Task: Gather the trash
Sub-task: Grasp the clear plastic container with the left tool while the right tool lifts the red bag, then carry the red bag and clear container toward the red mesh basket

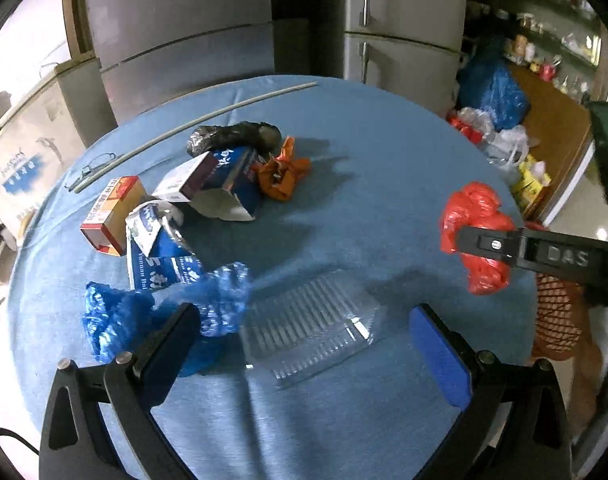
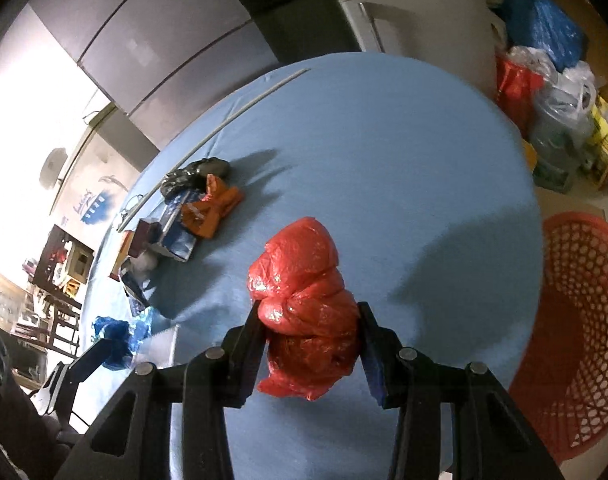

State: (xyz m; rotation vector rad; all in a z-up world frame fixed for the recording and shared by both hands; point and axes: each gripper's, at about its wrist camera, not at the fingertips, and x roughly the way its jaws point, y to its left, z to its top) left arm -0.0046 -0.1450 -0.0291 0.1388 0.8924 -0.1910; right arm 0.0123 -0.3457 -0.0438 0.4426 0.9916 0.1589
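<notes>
Right gripper point(image 2: 310, 344) clamps a red bag point(image 2: 304, 304) beside the basket point(image 2: 576, 320) (barely visible from the left wrist), while the left gripper point(image 1: 304, 344) gapes wide over a clear tray point(image 1: 308, 328).

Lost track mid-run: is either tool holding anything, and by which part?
The right tool grips the crumpled red plastic bag around its lower half. The left tool is open and empty above the clear plastic tray.

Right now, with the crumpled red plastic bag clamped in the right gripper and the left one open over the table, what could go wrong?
1. The crumpled red plastic bag bulges well beyond the right gripper; slippery film could slide out before reaching the red mesh basket.
2. The left gripper, open, straddles the clear ribbed plastic tray; closing may crush it or squirt it away.
3. Its left finger overlaps the crumpled blue plastic bag and might snag it.
</notes>
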